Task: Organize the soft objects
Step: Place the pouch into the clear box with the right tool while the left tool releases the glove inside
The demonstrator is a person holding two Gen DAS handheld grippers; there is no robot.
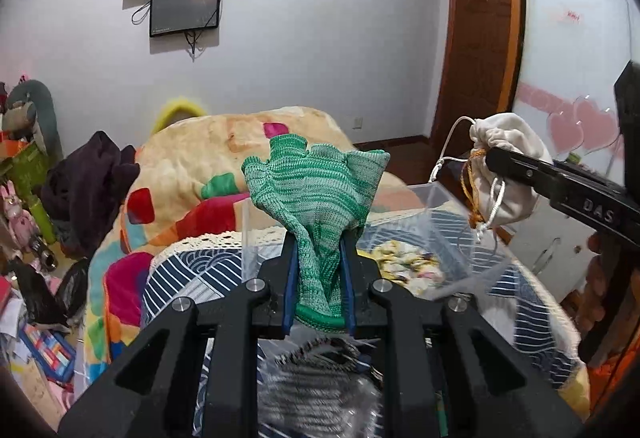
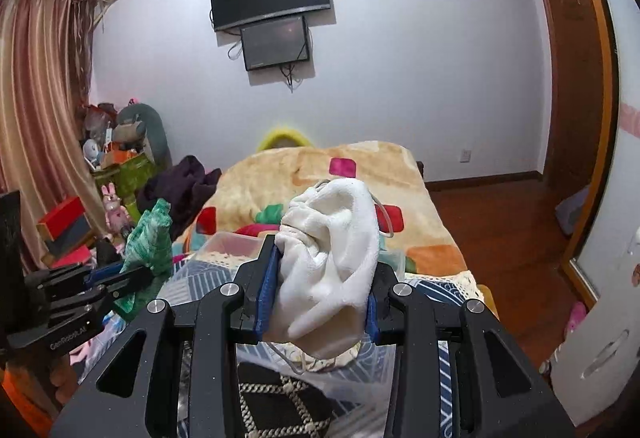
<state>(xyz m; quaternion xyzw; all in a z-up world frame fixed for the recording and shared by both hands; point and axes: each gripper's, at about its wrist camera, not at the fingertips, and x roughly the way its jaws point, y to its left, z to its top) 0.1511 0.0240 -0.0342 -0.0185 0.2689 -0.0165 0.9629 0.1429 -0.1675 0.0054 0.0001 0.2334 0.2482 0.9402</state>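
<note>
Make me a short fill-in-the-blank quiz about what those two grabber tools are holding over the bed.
1. The left gripper is shut on a knitted ____ glove.
2. The right gripper is shut on a white drawstring ____.
3. A clear plastic ____ sits on the bed beyond both grippers.
4. Two dark ____ hang on the wall.

Missing words: green; pouch; bin; screens

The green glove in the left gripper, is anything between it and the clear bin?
Nothing visible. The green glove, shut in the left gripper, hangs above the open clear bin. The right gripper holds the white pouch off to the side.
</note>
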